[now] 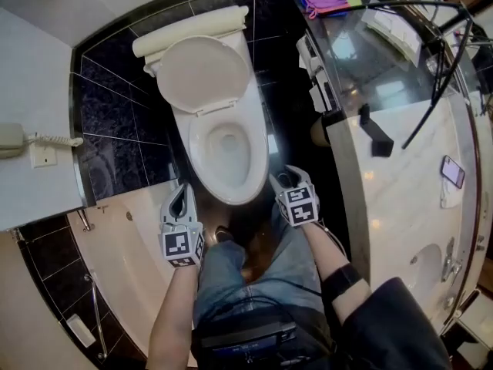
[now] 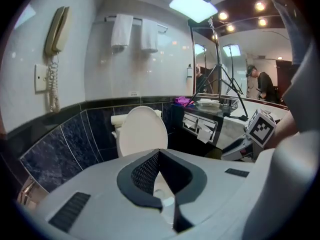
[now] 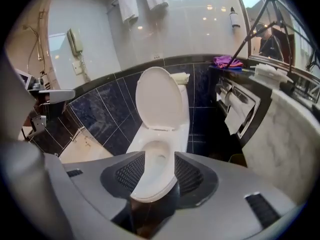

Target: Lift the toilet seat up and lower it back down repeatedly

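White, smooth, oval toilet lid (image 1: 202, 74) stands up; left tool (image 1: 182, 189) is pinched shut, right tool (image 1: 282, 180) gapes open, both empty.

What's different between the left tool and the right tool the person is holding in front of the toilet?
The left tool has its jaws together in a point; the right tool has its jaws apart, holding nothing. The left tool is at the left front of the toilet bowl; the right tool is at its right front, and in its own view the rim shows framed between its jaws. Both point toward the bowl.
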Motion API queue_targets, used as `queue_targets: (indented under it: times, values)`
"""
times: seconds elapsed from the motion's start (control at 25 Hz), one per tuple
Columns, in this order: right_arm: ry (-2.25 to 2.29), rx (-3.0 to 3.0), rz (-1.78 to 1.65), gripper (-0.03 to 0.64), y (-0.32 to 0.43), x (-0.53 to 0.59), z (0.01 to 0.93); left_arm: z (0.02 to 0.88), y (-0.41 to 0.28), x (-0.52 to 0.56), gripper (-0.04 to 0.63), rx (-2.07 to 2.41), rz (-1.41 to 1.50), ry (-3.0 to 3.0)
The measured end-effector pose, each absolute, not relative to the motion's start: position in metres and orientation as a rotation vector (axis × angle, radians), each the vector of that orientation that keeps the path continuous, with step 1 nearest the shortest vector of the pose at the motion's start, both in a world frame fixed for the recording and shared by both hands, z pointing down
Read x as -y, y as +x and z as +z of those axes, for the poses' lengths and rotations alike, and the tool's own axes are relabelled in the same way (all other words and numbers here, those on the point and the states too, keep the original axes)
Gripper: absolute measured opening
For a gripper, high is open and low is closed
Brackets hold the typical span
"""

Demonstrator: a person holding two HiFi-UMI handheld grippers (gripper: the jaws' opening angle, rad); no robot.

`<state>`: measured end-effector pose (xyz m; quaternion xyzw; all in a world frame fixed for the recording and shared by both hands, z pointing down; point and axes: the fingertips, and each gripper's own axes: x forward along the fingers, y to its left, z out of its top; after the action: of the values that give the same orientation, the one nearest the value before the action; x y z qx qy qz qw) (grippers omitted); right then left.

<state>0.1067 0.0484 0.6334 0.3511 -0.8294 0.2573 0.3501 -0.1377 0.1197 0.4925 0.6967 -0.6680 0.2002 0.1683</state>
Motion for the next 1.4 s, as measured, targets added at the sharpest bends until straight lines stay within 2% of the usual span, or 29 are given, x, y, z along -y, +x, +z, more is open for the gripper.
queue_targets:
  times: [0.32, 0.56, 1.0, 1.24, 1.4]
  values:
    - [0.9, 2.015, 0.95, 0.219, 0.104, -0.07, 0.779, 0.598, -0.136, -0.115, -0.003, 1.847, 0.611, 1.958]
    - [0.915, 1.962, 1.26, 0.218, 0.103, -0.084, 0.85, 0.651, -0.129, -0.108, -0.003, 1.812, 0.629, 1.965]
    - [0.954, 1.863, 1.698, 0.218, 0.094, -0.104, 0.922, 0.695, -0.125, -0.108, -0.003, 1.783, 0.647, 1.937]
    - [0.966, 1.825, 1.777, 0.215, 0.083, -0.107, 0.94, 0.708, -0.127, -0.114, -0.003, 1.773, 0.665, 1.918]
    - [1.001, 1.805, 1.806, 0.181, 0.082, -0.105, 0.944, 0.713, -0.13, -0.117, -0.003, 1.767, 0.667, 1.91]
